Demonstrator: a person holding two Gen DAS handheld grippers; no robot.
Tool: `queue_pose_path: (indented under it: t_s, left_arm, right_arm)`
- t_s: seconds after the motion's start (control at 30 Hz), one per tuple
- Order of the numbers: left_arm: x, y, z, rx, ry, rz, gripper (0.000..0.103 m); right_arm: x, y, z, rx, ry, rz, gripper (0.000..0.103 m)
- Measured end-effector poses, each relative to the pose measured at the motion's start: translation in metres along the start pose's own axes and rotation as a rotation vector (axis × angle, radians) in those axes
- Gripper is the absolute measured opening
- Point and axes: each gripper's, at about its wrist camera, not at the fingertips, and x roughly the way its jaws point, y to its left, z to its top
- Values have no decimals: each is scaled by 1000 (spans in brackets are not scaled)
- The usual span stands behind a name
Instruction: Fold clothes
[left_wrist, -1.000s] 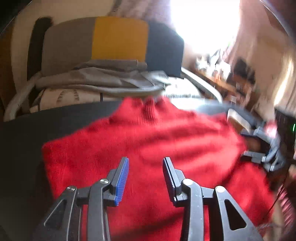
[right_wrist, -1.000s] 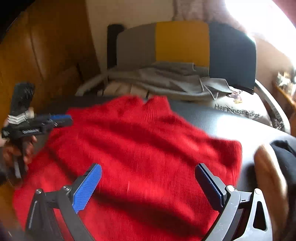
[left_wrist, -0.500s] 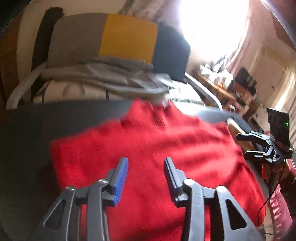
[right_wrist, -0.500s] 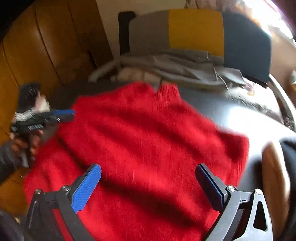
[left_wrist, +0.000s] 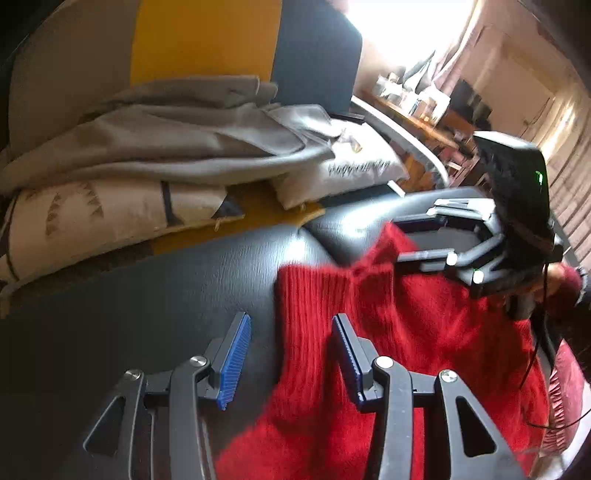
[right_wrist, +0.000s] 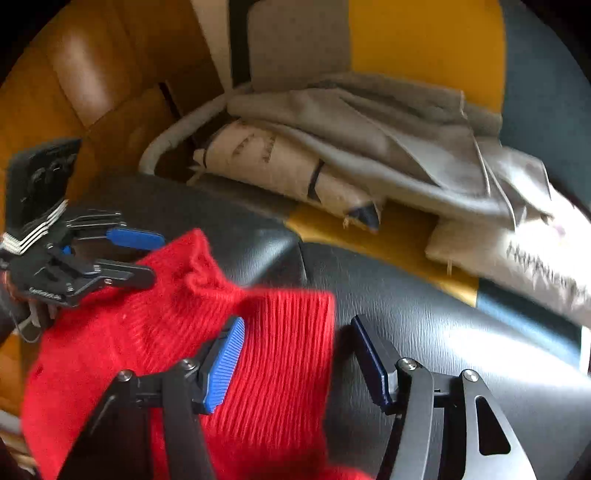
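A red knitted sweater (left_wrist: 406, 332) (right_wrist: 122, 332) lies bunched on a black leather surface (left_wrist: 147, 295) (right_wrist: 443, 295). Its ribbed band (left_wrist: 310, 295) (right_wrist: 291, 317) points away from me. My left gripper (left_wrist: 290, 354) (right_wrist: 155, 256) is open and straddles the band's left edge, its right pad over the knit. My right gripper (right_wrist: 297, 354) (left_wrist: 397, 239) is open too, and the band's right edge lies between its fingers. Neither gripper pinches any cloth. In each wrist view a raised fold of red sits by the other gripper's fingertips.
Behind the black surface stands a chair with a grey, yellow and dark blue back (left_wrist: 203, 37). A grey garment (left_wrist: 166, 140) (right_wrist: 369, 136) lies piled on printed cushions (left_wrist: 92, 214) there. Wooden panelling (right_wrist: 74, 74) is at far left; cluttered shelves (left_wrist: 424, 107) at far right.
Both grippers have moved forward to the sweater's ribbed end, which now fills the near view. The sweater looks more bunched. The right gripper's opening has narrowed and the left's has widened slightly.
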Motion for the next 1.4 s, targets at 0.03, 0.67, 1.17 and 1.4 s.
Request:
queue_pose_path:
  t_s: [0.03, 0.67, 1.17, 1.4]
  left_arm:
    - [2, 0, 3, -7, 5, -4, 44]
    - [-114, -83, -89, -26, -206, -101, 5]
    - [-135, -70, -130, -250, -279, -25, 22]
    - [-79, -92, -81, -174, -202, 27, 23]
  right_arm:
    - [3, -1, 2, -10, 0, 7, 60]
    - [-126, 72, -86, 74, -190, 110, 14]
    - [-135, 92, -134, 97, -187, 20, 23]
    - [-87, 95, -81, 99, -135, -49, 23]
